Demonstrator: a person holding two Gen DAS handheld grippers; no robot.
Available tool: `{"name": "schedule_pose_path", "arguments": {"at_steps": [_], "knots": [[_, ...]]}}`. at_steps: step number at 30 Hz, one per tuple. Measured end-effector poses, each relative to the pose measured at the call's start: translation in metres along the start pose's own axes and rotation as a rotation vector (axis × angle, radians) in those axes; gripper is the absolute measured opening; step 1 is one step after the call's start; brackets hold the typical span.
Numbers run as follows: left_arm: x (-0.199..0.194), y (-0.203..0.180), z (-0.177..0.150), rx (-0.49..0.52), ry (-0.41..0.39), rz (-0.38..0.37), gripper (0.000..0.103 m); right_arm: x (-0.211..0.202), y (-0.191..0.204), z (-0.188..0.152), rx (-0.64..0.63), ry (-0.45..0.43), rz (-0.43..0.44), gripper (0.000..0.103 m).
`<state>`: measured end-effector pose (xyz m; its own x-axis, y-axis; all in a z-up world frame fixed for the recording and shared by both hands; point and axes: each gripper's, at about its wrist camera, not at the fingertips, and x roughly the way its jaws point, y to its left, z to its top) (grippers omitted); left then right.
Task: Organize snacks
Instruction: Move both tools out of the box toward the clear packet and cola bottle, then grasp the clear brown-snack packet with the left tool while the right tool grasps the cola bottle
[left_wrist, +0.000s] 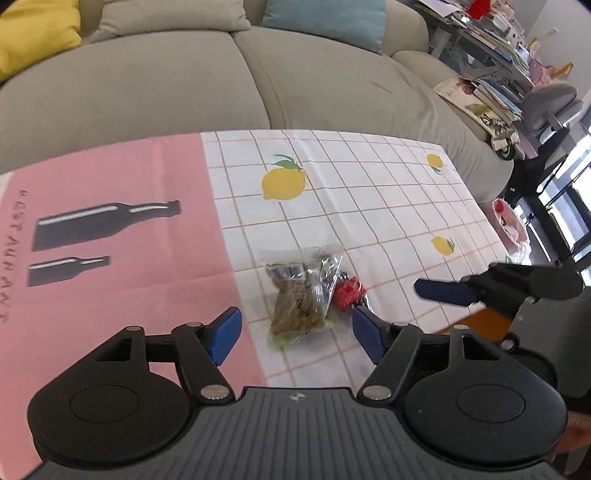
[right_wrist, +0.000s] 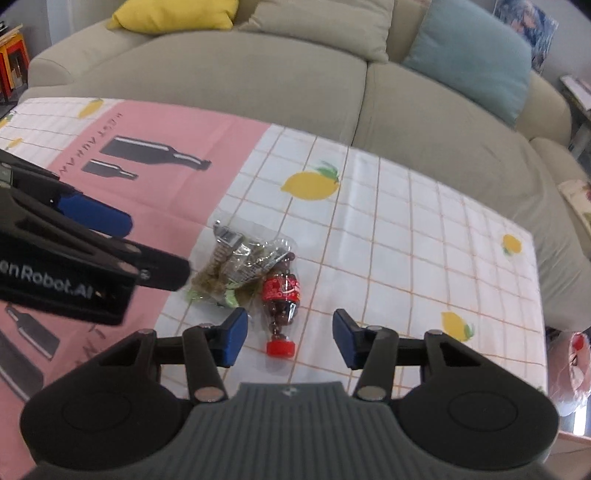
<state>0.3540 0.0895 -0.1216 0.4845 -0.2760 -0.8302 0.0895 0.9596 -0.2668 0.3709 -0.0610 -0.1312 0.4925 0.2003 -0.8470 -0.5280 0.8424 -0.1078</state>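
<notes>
Right gripper (right_wrist: 290, 338) spread and empty, hovering low-centre; the small cola bottle (right_wrist: 280, 299) lies just above its jaws, cap toward them, long axis running up-frame. Left gripper (left_wrist: 295, 332), also spread, faces the snack bag (left_wrist: 299, 295) touching the bottle's left.

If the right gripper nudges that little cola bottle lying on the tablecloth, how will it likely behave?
The cola bottle lies on its side, so a sideways push would probably roll it. It looks full of dark liquid, so likely heavy for its size. Its smooth plastic may slip between the pads, and it seems to touch the snack bag, which could shift along.
</notes>
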Motion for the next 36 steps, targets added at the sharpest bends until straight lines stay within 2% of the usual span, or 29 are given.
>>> {"name": "schedule_pose_path", "arguments": {"at_steps": [7,11,16,17,25,34,36], "knots": [[0.042,0.001,0.006,-0.041,0.034,0.006,0.081,0.032,-0.009,0.008,0.067,0.067,0.029,0.050],[0.056,-0.003,0.009,-0.045,0.041,0.003,0.081,0.041,-0.007,0.011,0.059,0.083,0.025,0.050],[0.067,-0.001,0.010,-0.064,0.047,0.006,0.067,0.050,-0.006,0.012,0.057,0.111,0.016,0.050],[0.066,-0.001,0.010,-0.062,0.034,0.009,0.063,0.051,-0.007,0.012,0.059,0.113,0.017,0.050],[0.064,0.006,0.010,-0.063,0.032,0.011,0.046,0.055,-0.006,0.017,0.047,0.099,0.015,0.050],[0.039,0.034,-0.006,-0.063,0.066,0.069,0.045,0.054,-0.002,0.018,0.033,0.089,0.077,0.051],[0.033,0.040,-0.008,-0.064,0.084,0.101,0.045,0.053,0.003,0.017,0.014,0.078,0.099,0.053]]}}
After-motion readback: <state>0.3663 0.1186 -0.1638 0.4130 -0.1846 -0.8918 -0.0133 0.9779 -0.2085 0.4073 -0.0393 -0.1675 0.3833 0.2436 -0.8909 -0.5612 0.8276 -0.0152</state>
